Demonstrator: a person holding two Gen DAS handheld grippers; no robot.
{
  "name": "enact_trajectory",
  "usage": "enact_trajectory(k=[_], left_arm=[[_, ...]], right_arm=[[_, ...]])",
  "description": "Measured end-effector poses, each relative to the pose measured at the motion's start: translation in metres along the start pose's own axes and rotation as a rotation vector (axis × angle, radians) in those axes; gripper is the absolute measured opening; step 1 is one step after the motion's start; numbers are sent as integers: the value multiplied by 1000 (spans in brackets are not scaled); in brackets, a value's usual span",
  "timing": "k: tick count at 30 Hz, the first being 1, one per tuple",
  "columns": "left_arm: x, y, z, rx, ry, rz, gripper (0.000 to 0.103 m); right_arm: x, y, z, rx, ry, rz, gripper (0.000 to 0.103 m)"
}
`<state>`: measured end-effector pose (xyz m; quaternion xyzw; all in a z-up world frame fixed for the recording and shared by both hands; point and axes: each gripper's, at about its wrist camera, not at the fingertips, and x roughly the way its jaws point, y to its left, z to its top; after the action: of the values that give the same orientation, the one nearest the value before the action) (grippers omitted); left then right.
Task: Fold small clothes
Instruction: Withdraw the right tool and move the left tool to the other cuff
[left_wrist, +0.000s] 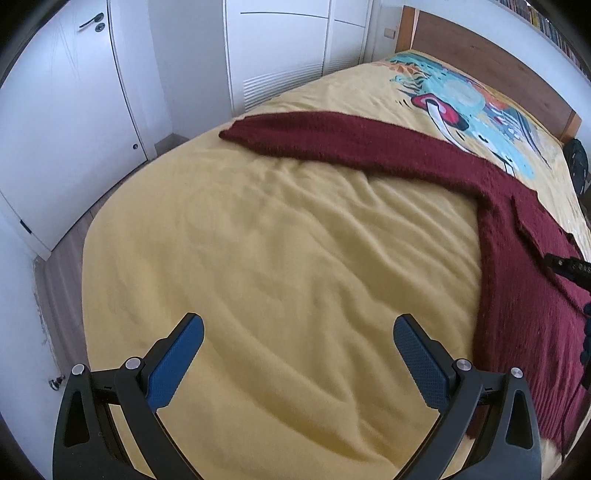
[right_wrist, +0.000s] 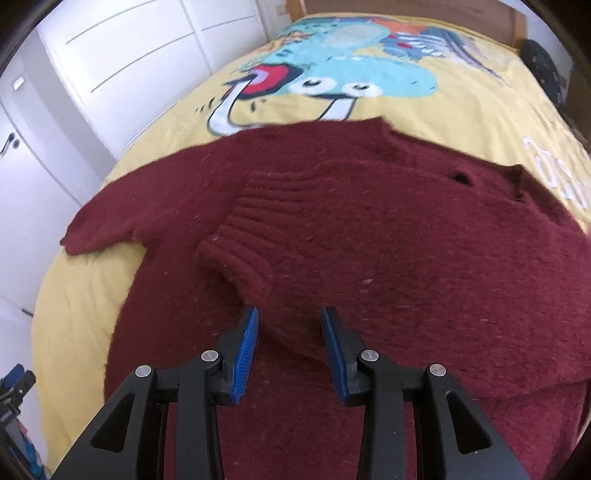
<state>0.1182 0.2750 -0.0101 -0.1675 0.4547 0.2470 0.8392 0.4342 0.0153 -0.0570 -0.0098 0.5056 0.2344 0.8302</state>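
A dark red knitted sweater (right_wrist: 406, 236) lies spread on the yellow bedspread (right_wrist: 85, 295). One sleeve (right_wrist: 255, 225) is folded across the body, its ribbed cuff pointing left. My right gripper (right_wrist: 290, 325) is over the sweater's lower middle, its blue pads pressed on a thick ridge of that folded sleeve. In the left wrist view the sweater (left_wrist: 517, 236) fills the right side and its other sleeve (left_wrist: 332, 138) stretches left across the bed. My left gripper (left_wrist: 299, 326) hangs wide open over bare bedspread (left_wrist: 258, 258), left of the sweater, holding nothing.
The bedspread carries a colourful cartoon print (right_wrist: 332, 70) near the wooden headboard (left_wrist: 498, 55). White wardrobe doors (left_wrist: 74, 110) and a strip of floor (left_wrist: 62, 266) run along the bed's left side. A dark object (right_wrist: 546, 70) sits at the far right edge of the bed.
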Motion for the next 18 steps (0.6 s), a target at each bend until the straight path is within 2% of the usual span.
enact_trajectory(k=[3,6,11,18], left_arm=[[0,1,7,12,-8,9,101],[4,2,11,12,-7,13,101],[9,10,19,-10,-8,7,101],[23,22,43,-33,-8,6,101]], right_arm=[[-7,-19,-3,21,-16,-71,38],[-5,-32,-10,37,-1,-104,37],[-6,-34,-19,40,7,-83,38],[-30,-34,-33,37,-16,-76,38]])
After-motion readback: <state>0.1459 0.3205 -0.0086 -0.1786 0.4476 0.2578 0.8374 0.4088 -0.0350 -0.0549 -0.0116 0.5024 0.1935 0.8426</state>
